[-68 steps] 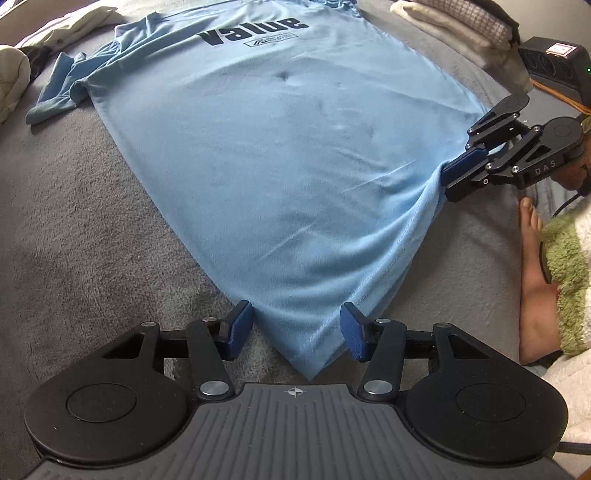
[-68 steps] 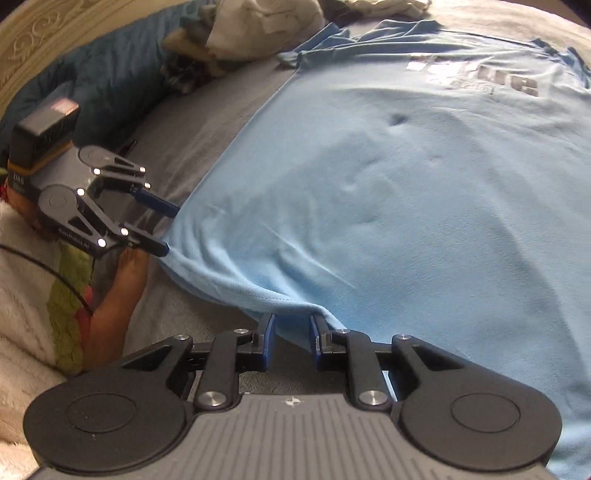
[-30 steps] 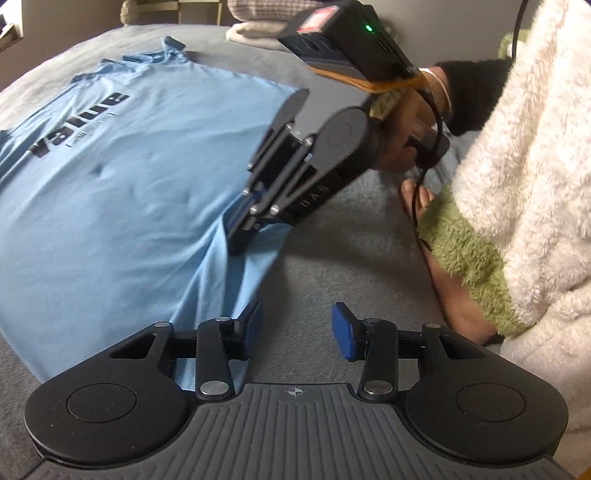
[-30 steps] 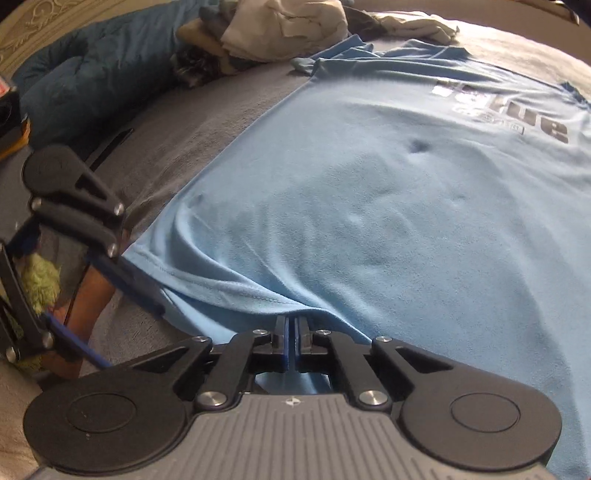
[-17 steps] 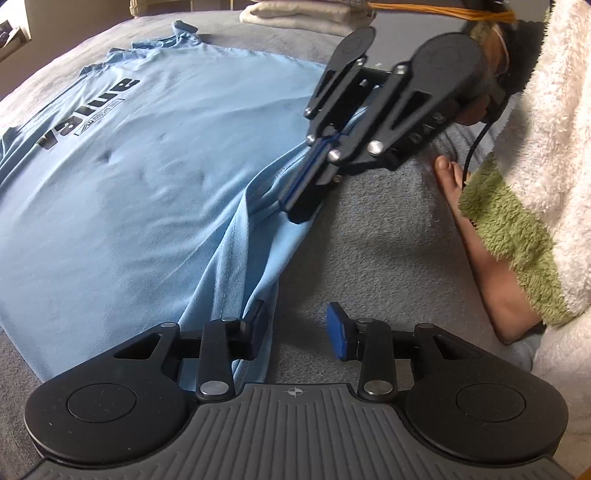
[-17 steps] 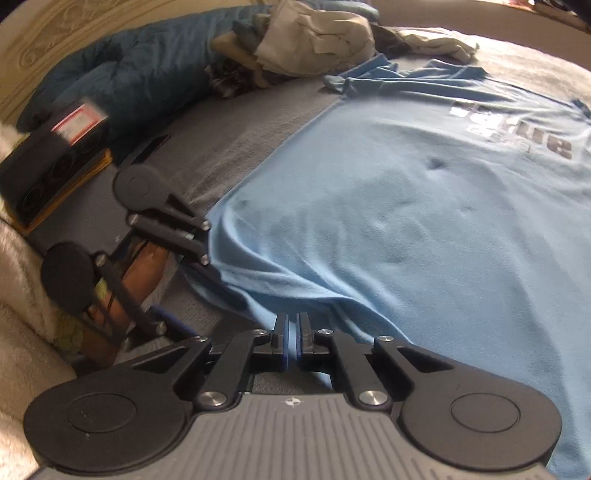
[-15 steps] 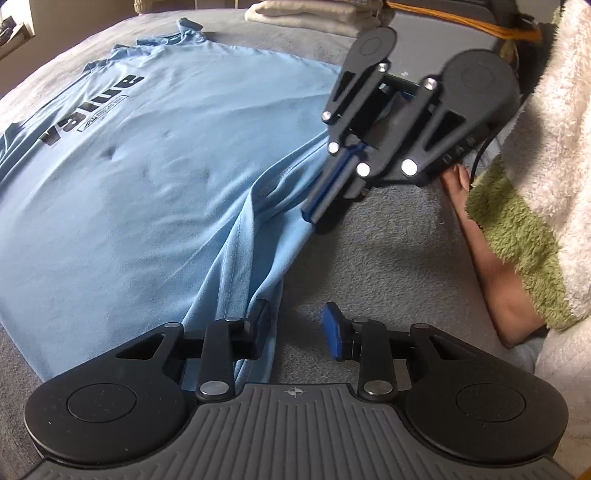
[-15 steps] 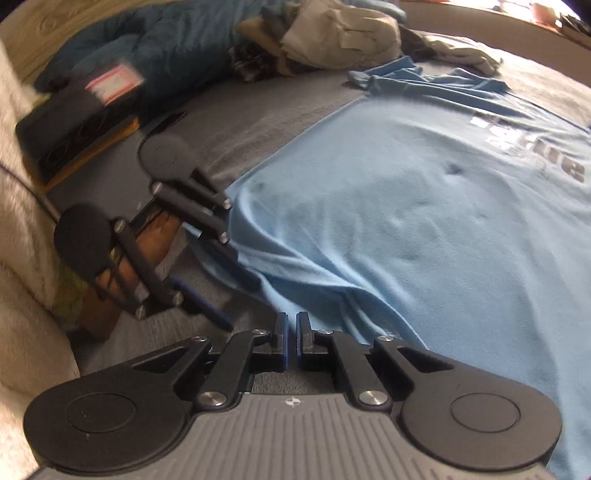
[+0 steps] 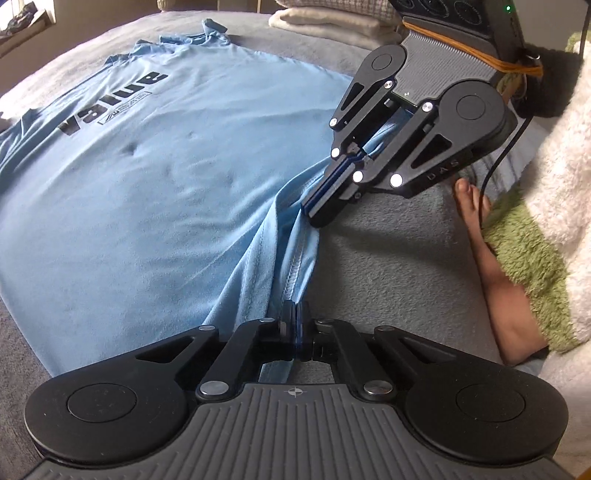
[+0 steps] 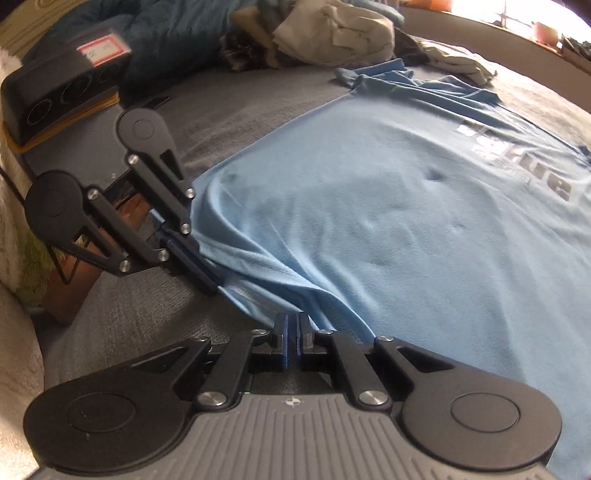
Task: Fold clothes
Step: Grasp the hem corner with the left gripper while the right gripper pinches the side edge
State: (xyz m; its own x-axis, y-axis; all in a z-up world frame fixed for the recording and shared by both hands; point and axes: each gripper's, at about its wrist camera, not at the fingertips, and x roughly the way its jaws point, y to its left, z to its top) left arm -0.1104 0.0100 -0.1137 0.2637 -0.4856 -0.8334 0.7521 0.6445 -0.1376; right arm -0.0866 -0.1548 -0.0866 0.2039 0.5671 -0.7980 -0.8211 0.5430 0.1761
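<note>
A light blue T-shirt (image 9: 147, 184) with black lettering lies flat, front up, on a grey blanket (image 9: 388, 266). My left gripper (image 9: 297, 323) is finishing closing, its pads pressed on the bottom hem, which bunches into folds in front of it. A short way along the same hem, my right gripper (image 9: 314, 218) is shut on the cloth and holds it slightly raised. In the right wrist view the right gripper (image 10: 291, 332) pinches the T-shirt's (image 10: 406, 240) edge. The left gripper (image 10: 210, 284) grips the hem just to its left.
A person's bare foot (image 9: 476, 214) and a white and green fleece robe (image 9: 535, 258) are close on the right. Folded laundry (image 9: 332, 22) is stacked beyond the shirt. A loose clothes pile (image 10: 332, 33) and a dark blue quilt (image 10: 166, 33) lie at the far side.
My left gripper's jaws have closed onto the hem. The right gripper has drifted and rolled a little, still holding the hem, and the cloth between them has bunched.
</note>
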